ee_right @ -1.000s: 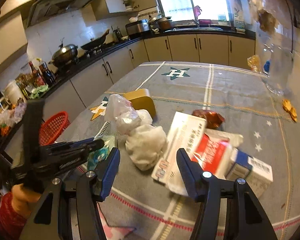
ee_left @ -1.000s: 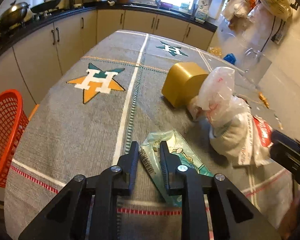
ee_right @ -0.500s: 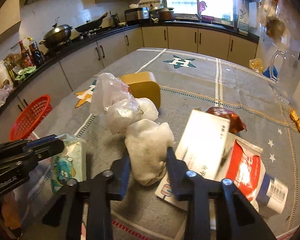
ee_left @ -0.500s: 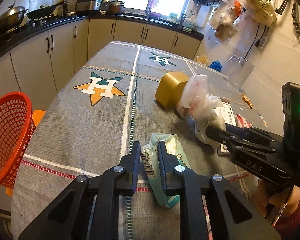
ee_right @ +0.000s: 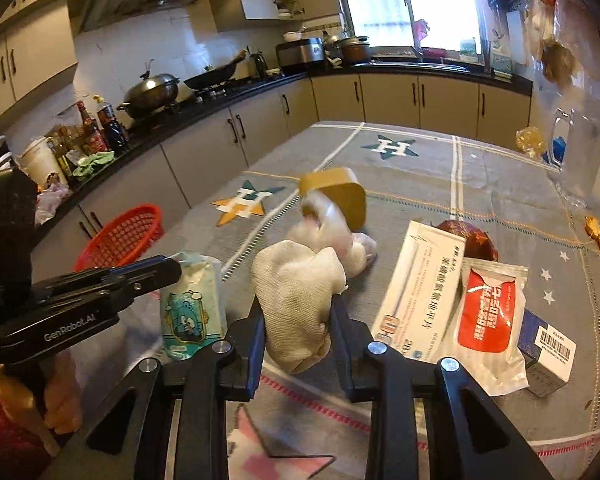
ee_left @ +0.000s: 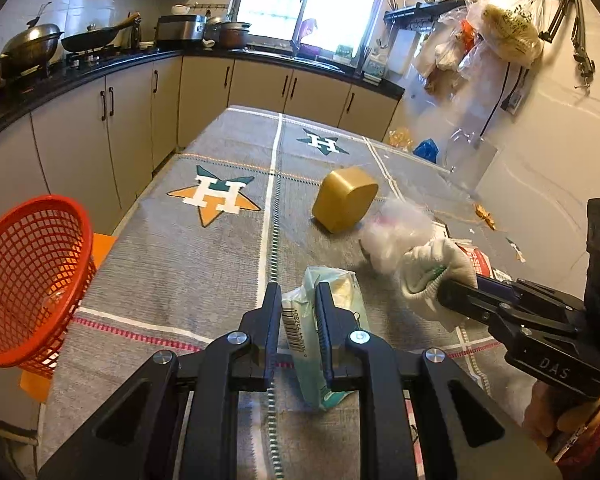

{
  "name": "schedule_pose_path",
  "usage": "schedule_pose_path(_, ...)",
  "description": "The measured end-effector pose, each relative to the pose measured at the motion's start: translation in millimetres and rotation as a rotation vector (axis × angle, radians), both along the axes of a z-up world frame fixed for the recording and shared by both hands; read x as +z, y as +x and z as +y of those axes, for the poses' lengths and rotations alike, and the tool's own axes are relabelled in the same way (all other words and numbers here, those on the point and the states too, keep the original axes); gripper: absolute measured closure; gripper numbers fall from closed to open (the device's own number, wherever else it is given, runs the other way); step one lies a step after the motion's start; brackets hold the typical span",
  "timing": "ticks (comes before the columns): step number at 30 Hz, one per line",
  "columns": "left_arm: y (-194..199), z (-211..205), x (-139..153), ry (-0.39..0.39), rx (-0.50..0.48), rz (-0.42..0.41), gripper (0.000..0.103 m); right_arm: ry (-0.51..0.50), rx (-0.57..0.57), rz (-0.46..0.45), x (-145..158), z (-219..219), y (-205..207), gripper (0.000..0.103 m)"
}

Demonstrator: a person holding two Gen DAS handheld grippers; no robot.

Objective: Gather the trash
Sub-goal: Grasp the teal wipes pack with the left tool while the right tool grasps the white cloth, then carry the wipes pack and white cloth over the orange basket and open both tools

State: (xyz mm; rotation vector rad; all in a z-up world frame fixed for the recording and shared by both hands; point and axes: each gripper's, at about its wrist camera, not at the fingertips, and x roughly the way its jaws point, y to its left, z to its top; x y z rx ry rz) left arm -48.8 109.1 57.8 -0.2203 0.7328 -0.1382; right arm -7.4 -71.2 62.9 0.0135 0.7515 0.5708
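Left wrist view: left gripper (ee_left: 297, 304) jaws clamped on green wipes pack (ee_left: 327, 334), lifted off tabletop (ee_left: 180, 248). Swing left, release over red basket (ee_left: 28, 276).

Right wrist view: right gripper (ee_right: 298, 316) jaws clamped on white cloth wad (ee_right: 298, 300), plastic bag (ee_right: 328, 220) trailing. Keep squeeze firm, follow to basket.

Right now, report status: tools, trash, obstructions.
Left tool shut on tissue pack. Right tool shut on white cloth wad. Red basket off table's left edge; no obstruction visible.

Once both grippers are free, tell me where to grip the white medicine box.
Grip the white medicine box across its narrow width at the near end, coming from the near table edge. It lies flat and long, pointing away; the red-and-white pouch crowds its right side, so the sides suit less.
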Motion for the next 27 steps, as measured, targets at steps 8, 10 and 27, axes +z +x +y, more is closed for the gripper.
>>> schedule_pose_path(8,-11.0,19.2,9.2,-0.010,0.039,-0.029,0.086,0.013,0.038,-0.003,10.3,22.1,-6.3,0.071)
schedule_pose_path(10,-12.7,25.8,10.5,-0.016,0.054,-0.034,0.086,0.014,0.050,-0.003,11.7,28.5,-6.7,0.071)
schedule_pose_path(27,-31.7,98.8,10.5,-0.095,0.183,-0.072,0.086,0.012,0.158,-0.004,22.5,108.5,-2.9,0.071)
